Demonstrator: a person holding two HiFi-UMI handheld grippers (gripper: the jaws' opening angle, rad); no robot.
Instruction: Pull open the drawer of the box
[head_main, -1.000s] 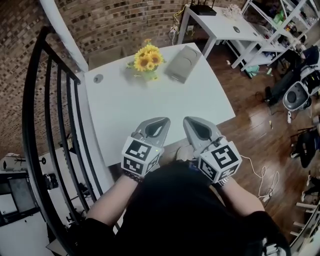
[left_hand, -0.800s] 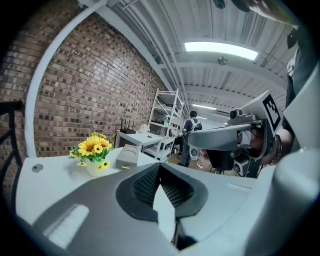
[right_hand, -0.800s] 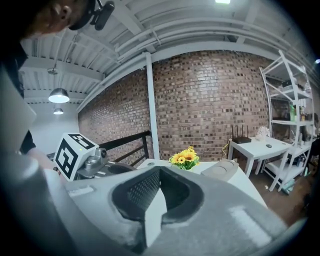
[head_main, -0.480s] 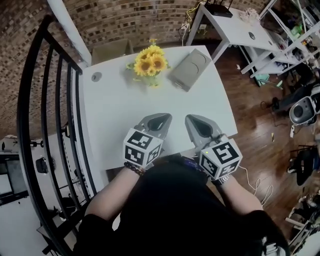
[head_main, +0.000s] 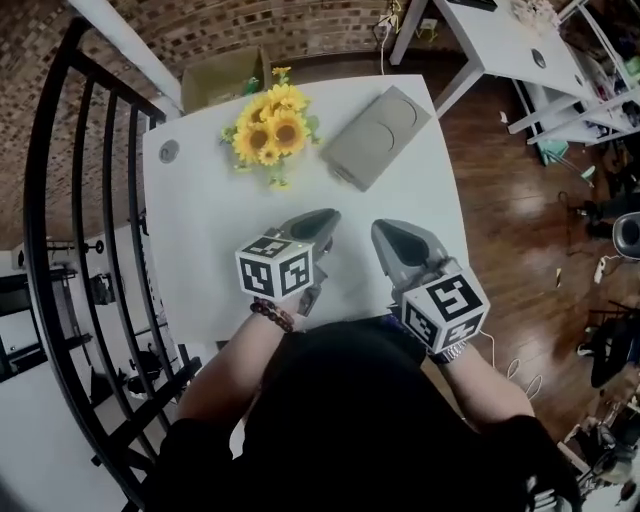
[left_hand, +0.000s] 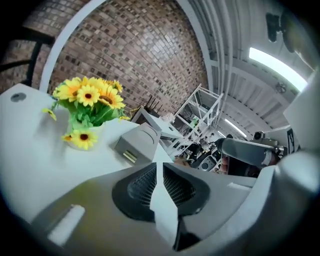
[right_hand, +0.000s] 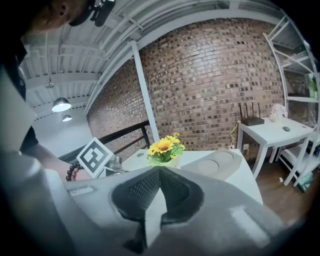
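the box (head_main: 375, 135) lies flat on the far part of the table (head_main: 215, 225), just to the 3 o'clock side of the flowers (head_main: 265, 125). in the head view its long axis runs from about 7 o'clock to 1 o'clock. the end at 7 o'clock is the one turned towards the person. the left gripper view shows the drawer (left_hand: 125, 149) in that end, marked by a small yellowish pull (left_hand: 130, 157).

the left gripper (head_main: 320, 218) has the box at about 1 o'clock from its nose. the right gripper (head_main: 390, 232) has it almost straight ahead at 12 o'clock. both sit near the box but clearly apart from it, with bare table between. the left nose looks the closer of the two to the drawer end, and it faces the pull more squarely. the right gripper view mostly sees the box's top (right_hand: 220, 164), so the left seems better placed for the pull.

both forearms come up from 6 o'clock, and the grippers are held side by side over the near half of the table. the left points towards 1 o'clock and the right towards 11. i cannot tell whether either rests on the table.

the left gripper (left_hand: 159, 167) has its jaws pressed together with nothing between them. the right gripper (right_hand: 160, 172) is the same, closed and empty. either would need to part its jaws before taking the pull.
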